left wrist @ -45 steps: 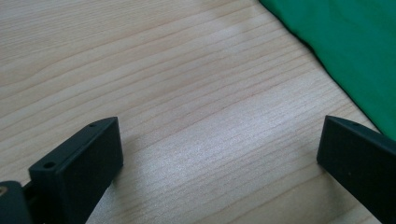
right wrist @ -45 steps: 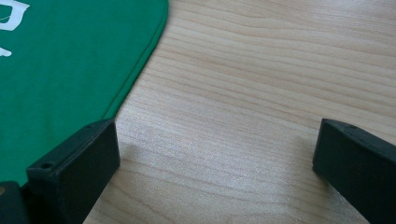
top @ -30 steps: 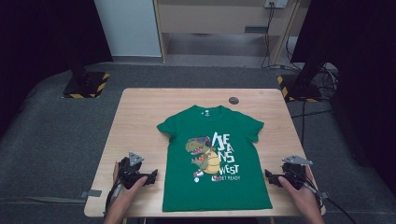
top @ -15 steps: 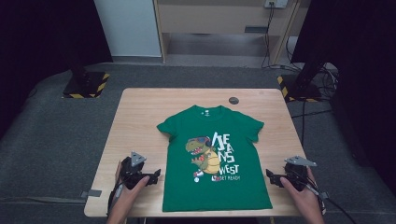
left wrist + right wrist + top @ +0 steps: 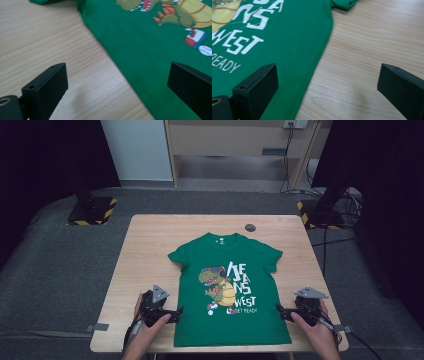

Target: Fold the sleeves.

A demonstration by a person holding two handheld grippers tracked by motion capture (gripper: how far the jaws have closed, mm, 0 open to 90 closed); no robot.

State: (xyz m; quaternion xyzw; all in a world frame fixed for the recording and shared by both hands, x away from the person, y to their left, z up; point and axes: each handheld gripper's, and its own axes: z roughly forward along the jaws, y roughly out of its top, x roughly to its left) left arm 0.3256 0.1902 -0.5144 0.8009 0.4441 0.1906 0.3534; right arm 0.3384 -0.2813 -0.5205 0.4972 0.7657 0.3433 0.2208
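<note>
Tongs flank a green T-shirt (image 5: pixel 230 290) lying flat (print up) on the worktop (image 5: pixel 150 250): left tongs (image 5: pixel 176 313) and right tongs (image 5: pixel 280 311) both gape wide, gripping nothing.

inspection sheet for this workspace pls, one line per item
Surface: wooden table, bare around the shirt.
Job's things: green T-shirt lying flat, print up, collar away from the person, hem at the near edge.
Clutter: small dark round object near the far edge.
Grippers: left gripper and right gripper, both open, each at a side edge of the shirt near the hem, gripping nothing.
Cables: one trails from each gripper; more lie on the floor at far right.
Surroundings: grey floor, two stand bases with hazard stripes.
</note>
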